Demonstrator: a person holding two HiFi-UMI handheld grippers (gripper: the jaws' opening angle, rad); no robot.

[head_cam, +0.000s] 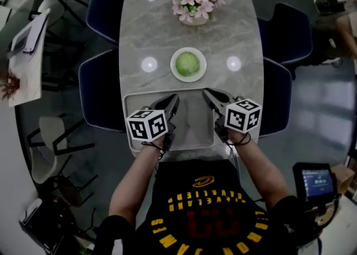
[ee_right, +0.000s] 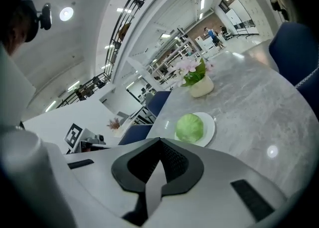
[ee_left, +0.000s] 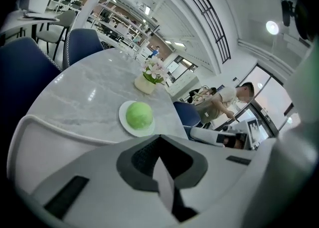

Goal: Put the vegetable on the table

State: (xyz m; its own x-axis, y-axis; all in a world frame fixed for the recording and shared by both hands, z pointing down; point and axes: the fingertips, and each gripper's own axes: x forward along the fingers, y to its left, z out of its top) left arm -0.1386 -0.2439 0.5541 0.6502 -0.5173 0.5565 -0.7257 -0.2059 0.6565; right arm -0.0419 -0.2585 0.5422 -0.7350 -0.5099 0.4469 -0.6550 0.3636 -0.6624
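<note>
A pale green round cabbage (head_cam: 188, 64) lies on a small white plate (head_cam: 173, 70) at the middle of the grey marble table (head_cam: 145, 19). My left gripper (head_cam: 174, 99) and right gripper (head_cam: 205, 92) hover side by side over a light grey tray (head_cam: 127, 115) at the table's near end, both pointing at the plate and short of it. Both are shut with nothing between the jaws. In the left gripper view the cabbage (ee_left: 139, 115) lies just beyond the shut left gripper (ee_left: 159, 140). The right gripper view shows the cabbage (ee_right: 190, 127) past the shut right gripper (ee_right: 159, 143).
A pot of pink flowers (head_cam: 195, 3) stands at the table's far end. Dark blue chairs (head_cam: 100, 89) line both long sides. A side table with papers (head_cam: 25, 58) is at the left, a small screen (head_cam: 317, 184) at the lower right. A person (ee_left: 227, 100) stands far off.
</note>
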